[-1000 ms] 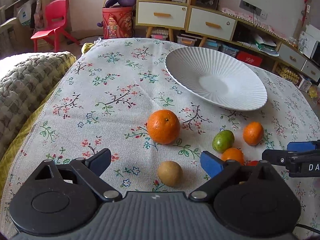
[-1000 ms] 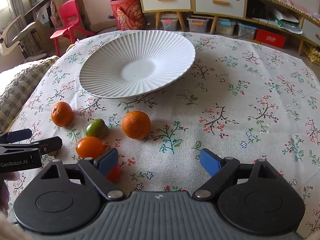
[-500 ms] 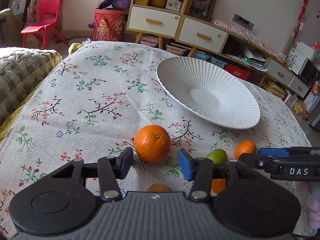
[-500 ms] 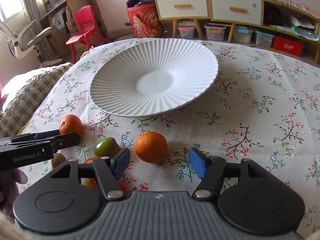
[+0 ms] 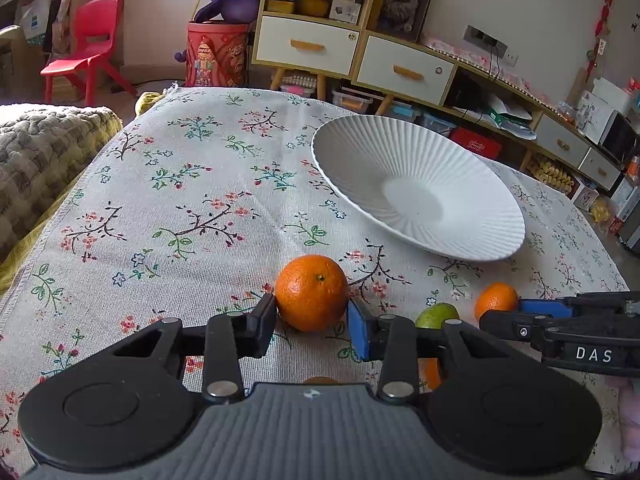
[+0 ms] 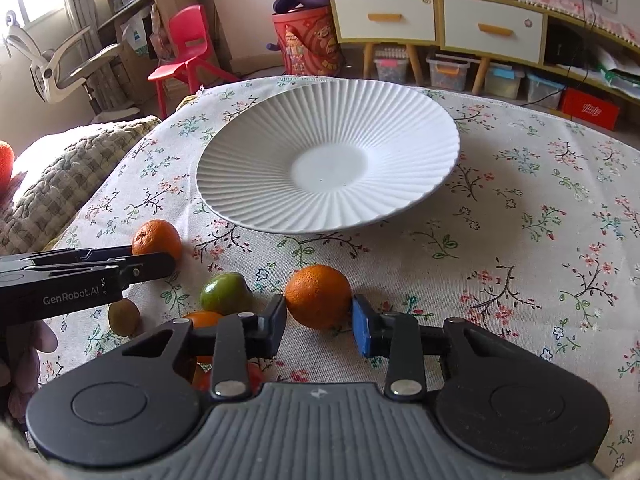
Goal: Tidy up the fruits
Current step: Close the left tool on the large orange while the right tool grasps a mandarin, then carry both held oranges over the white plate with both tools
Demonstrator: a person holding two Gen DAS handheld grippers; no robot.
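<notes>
In the left wrist view my left gripper [image 5: 312,326] has its jaws closed against the sides of a large orange [image 5: 311,292] on the floral cloth. In the right wrist view my right gripper [image 6: 319,326] is closed against a smaller orange [image 6: 318,295]. A white ribbed plate [image 5: 472,236] stands beyond the fruit; it also shows in the right wrist view [image 6: 256,208]. A green fruit [image 6: 224,293], a brown kiwi [image 6: 123,316] and another orange [image 6: 202,319] lie near the right gripper. The left gripper's side [image 6: 156,266] reaches the large orange [image 6: 156,237] there.
A knitted blanket [image 5: 36,168] covers the sofa at the table's left edge. Cabinets with drawers [image 5: 360,56], a red bin [image 5: 216,56] and a red chair [image 5: 84,44] stand beyond the table. A red fruit [image 6: 204,378] lies under the right gripper's body.
Both grippers moved forward and narrowed from wide open until each one's pads met the sides of an orange. The fruits stayed on the cloth.
</notes>
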